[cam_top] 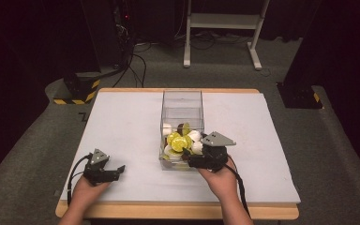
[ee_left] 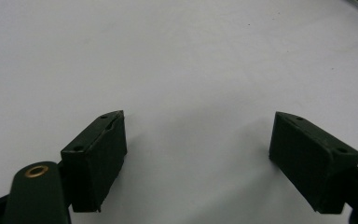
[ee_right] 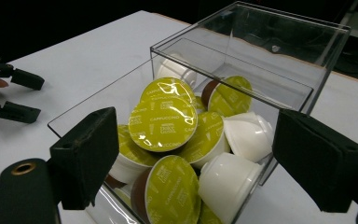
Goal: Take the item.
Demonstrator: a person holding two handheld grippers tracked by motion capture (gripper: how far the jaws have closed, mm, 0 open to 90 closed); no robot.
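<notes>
Plenty of bare table (cam_top: 122,122) around the left gripper (cam_top: 115,171), which sits near the front edge with its jaws spread and nothing between them. The right gripper (ee_right: 186,163) is up against the near end of the clear box (ee_right: 256,51), jaws spread wide, not pinching anything. The coffee capsules (ee_right: 163,123) are piled in the box right in front of its jaws, green lids and white cups heaped together; the box's far half is open space.

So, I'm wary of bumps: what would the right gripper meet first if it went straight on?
Probably the right gripper would meet the green-lidded coffee capsules heaped in the clear box; depth is uncertain.
</notes>
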